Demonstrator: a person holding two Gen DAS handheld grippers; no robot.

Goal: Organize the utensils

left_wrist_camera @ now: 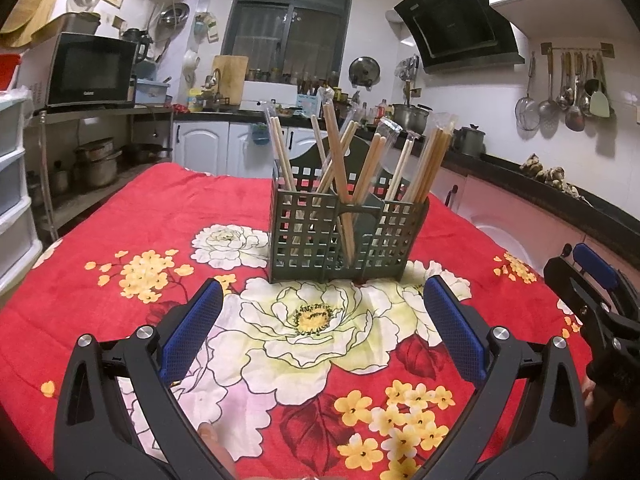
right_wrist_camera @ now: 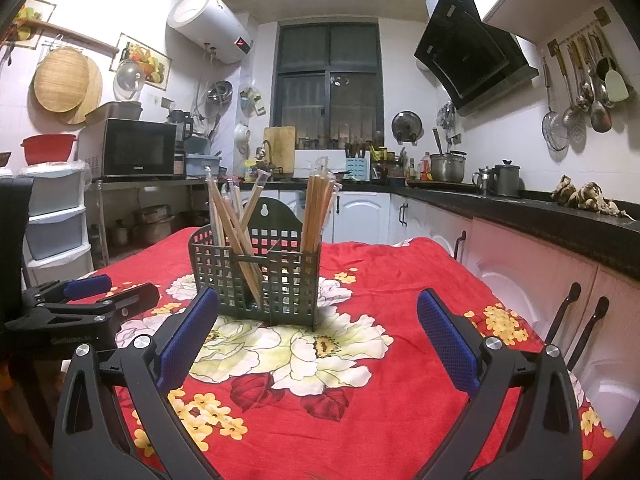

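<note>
Chopsticks upright in green holder

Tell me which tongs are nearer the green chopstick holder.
Hard to call; perhaps the left. The left tongs face the green chopstick holder head-on, open and empty. The right tongs sit open, the holder ahead and slightly left.

On the worktop, draped in a red cloth with white and yellow flowers, a dark green lattice utensil caddy stands toward the far edge, set on a white bloom. Bundles of wooden chopsticks lean upright in its compartments, some in clear wrappers. The right hand-held gripper hovers on the near side of the caddy, blue pads spread wide, nothing between them. The left hand-held gripper lies near the left edge.
</note>
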